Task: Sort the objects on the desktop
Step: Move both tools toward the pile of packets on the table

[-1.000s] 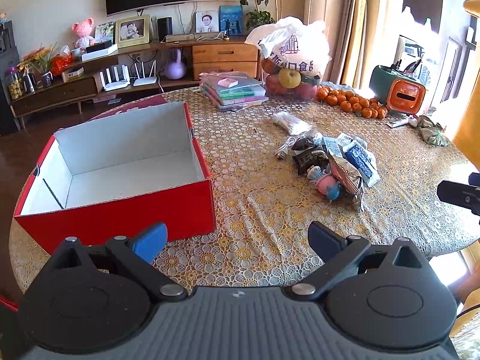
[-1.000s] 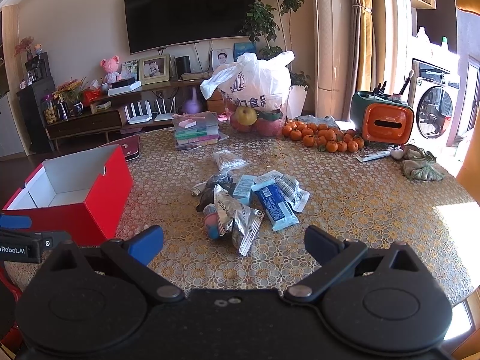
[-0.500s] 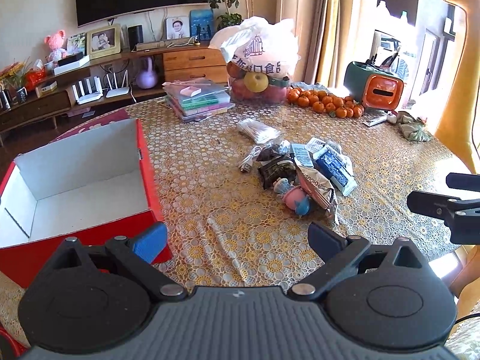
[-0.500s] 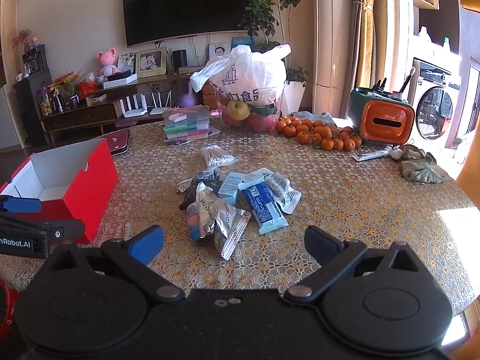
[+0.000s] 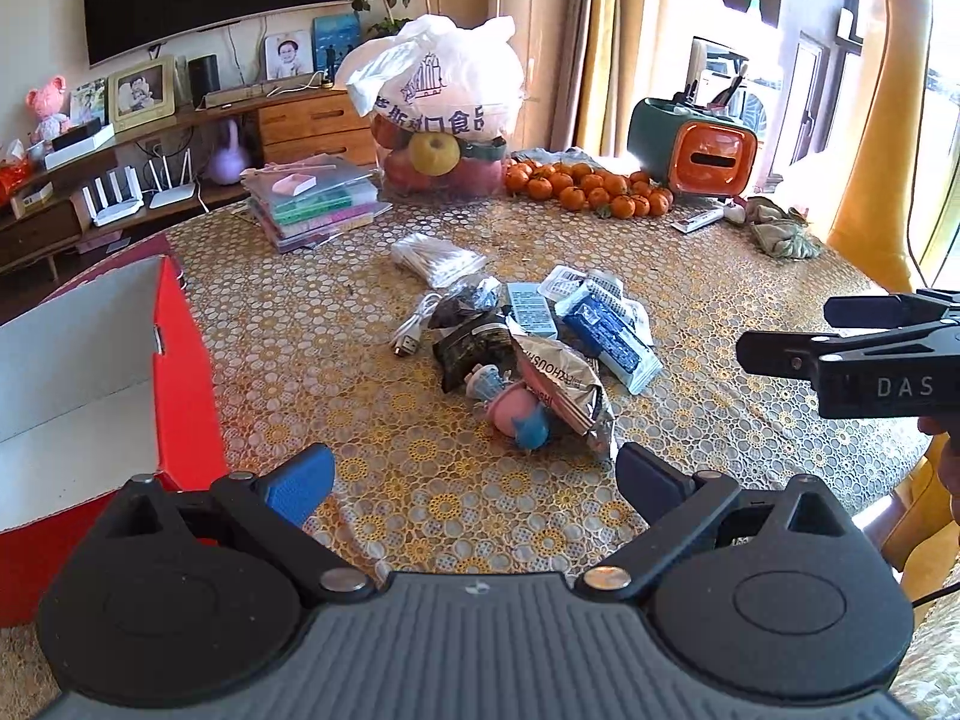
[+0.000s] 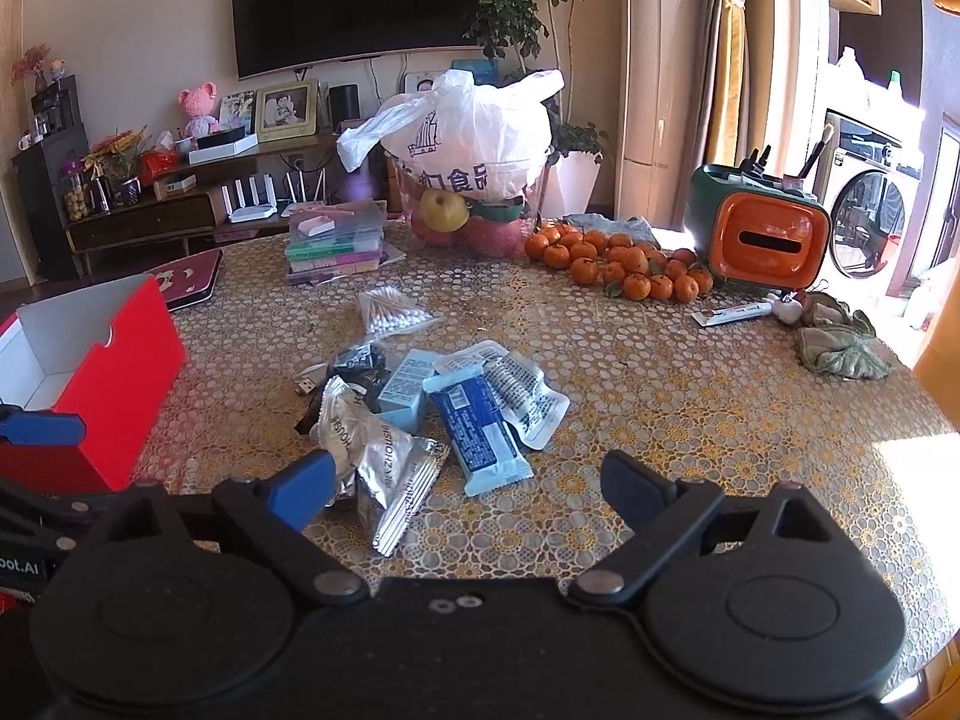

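Both cameras have swung rightward and closer since a second ago: the red box (image 5: 180, 372) now sits at the left edge of the left wrist view, and the pile of packets (image 5: 540, 348) fills the middle. Each tool hangs over the near edge of the table (image 6: 690, 396), holding nothing; the left gripper (image 5: 474, 480) has its jaws spread wide, and the right gripper (image 6: 465, 483) likewise. A round top covered in a gold lace-patterned cloth carries the clutter: a silver foil pouch (image 6: 384, 462), a blue wrapped bar (image 6: 480, 432), a pale blue packet (image 6: 408, 390), a bag of cotton swabs (image 6: 390, 312), a white USB cable (image 5: 414, 324) and a pink and blue toy (image 5: 516, 408), all touching or just beside one another. Farther back stand a stack of books (image 6: 336, 240), a white plastic bag (image 6: 474, 126) over fruit, loose tangerines (image 6: 624, 270) and an orange-fronted holder (image 6: 762, 240). Behind, a dark television (image 6: 366, 0) hangs above a low wooden cabinet (image 6: 150, 222).
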`<state>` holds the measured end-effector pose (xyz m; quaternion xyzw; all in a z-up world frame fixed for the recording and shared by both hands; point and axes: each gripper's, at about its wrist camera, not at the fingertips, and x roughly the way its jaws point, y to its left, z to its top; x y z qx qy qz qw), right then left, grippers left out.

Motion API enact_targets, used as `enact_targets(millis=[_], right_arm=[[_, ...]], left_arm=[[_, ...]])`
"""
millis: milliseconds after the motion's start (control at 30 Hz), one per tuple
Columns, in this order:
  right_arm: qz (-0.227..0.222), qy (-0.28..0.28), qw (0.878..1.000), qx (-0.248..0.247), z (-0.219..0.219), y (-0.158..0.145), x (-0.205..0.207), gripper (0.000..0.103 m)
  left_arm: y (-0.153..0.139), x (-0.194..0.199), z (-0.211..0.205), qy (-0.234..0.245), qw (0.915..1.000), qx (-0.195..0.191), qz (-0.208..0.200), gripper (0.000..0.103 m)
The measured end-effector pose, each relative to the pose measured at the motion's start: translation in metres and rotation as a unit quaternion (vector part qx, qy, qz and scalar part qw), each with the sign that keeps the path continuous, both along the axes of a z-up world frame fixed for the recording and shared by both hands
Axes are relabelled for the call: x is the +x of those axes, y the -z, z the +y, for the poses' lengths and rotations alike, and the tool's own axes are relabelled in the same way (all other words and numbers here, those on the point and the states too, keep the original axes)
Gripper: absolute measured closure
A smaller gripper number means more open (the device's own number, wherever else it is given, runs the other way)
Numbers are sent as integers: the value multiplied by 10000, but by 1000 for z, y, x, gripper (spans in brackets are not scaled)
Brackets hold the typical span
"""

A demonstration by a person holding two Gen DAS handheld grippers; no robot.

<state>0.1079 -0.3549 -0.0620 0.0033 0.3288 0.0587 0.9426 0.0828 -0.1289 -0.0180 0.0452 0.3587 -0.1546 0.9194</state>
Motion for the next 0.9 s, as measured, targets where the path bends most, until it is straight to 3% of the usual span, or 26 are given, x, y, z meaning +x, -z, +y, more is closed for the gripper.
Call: enact_targets(millis=[467,900], right_arm=[[254,-141,9996,8,-14,25,39,11],[583,-260,9979,88,-19,55,81,17]], left_arm=[[15,22,-47,562,9983,26,-135,2],[46,52,-77,634,9979,132,-56,2]])
